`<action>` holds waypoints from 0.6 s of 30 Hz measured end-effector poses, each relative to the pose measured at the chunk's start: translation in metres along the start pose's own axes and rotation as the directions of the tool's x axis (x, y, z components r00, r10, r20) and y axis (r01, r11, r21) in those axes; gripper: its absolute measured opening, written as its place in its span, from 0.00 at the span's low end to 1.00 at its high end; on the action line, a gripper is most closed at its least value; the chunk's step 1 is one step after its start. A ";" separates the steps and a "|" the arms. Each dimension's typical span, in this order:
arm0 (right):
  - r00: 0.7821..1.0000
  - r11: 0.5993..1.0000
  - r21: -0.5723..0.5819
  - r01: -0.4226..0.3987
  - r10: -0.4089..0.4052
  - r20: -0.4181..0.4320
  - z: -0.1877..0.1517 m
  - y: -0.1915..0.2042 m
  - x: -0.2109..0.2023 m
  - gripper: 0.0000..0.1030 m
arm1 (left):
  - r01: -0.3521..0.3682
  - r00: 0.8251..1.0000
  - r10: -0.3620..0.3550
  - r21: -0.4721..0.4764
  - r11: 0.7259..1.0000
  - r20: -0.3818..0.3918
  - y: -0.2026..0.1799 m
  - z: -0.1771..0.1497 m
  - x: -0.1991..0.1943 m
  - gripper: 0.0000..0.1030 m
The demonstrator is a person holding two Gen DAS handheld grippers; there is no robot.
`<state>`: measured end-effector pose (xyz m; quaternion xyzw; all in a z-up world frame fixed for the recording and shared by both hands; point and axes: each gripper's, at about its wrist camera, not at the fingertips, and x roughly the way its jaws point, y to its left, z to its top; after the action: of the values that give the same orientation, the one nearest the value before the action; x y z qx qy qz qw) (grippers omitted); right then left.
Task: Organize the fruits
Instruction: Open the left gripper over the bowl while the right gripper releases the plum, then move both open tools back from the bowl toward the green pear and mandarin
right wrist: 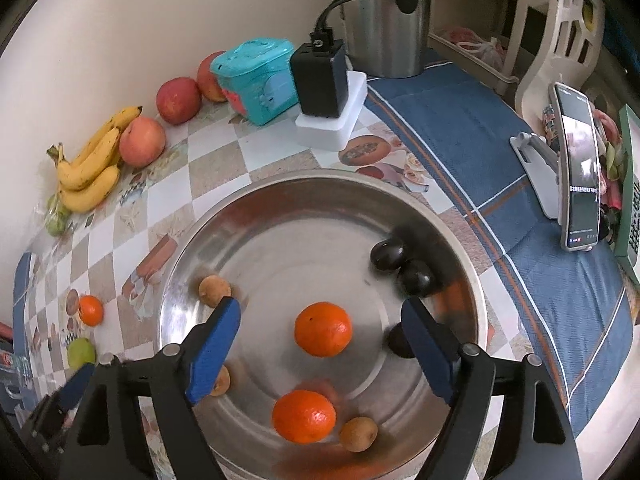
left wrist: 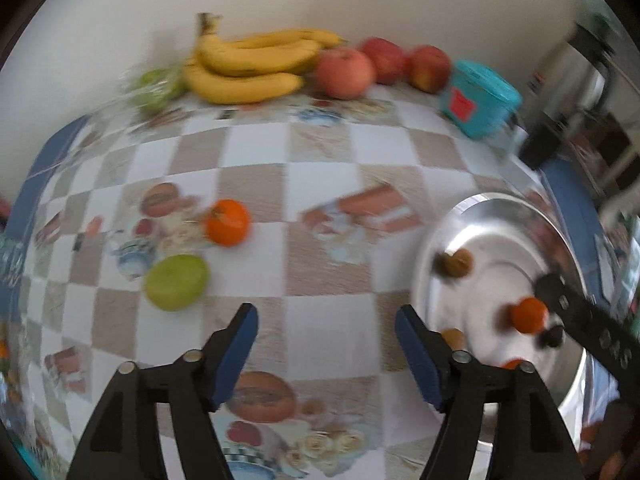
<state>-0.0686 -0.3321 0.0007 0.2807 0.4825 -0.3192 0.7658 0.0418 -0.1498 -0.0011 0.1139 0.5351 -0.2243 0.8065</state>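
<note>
Orange tangerine (right wrist: 323,329) in silver bowl (right wrist: 280,216), yellow bananas (left wrist: 248,66), beige-and-white checkered tablecloth (left wrist: 320,184).

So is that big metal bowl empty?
No. The metal bowl holds two oranges, small brown fruits and dark plums.

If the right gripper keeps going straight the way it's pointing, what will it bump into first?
Probably the orange lying in the steel bowl. The right gripper is open and that fruit sits right between its fingers. Depth is hard to judge, so it might reach the bowl's bottom instead.
</note>
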 end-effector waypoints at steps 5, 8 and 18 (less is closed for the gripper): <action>1.000 0.999 -0.053 -0.006 0.006 -0.001 -0.005 0.013 -0.005 0.81 | -0.033 0.999 0.034 -0.108 0.994 0.011 0.028 0.007 -0.005 0.78; 1.000 0.996 -0.090 -0.010 0.010 -0.003 -0.009 0.022 -0.008 0.81 | -0.048 0.999 0.051 -0.163 0.986 0.010 0.043 0.009 -0.008 0.80; 0.999 0.984 -0.169 -0.048 0.051 0.012 -0.017 0.045 -0.018 0.88 | -0.095 0.995 0.087 -0.240 0.966 -0.041 0.065 0.007 -0.001 1.00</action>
<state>-0.0501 -0.2865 0.0164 0.2241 0.4943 -0.2602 0.7986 0.0786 -0.0954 -0.0010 0.0425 0.5645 -0.1184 0.8158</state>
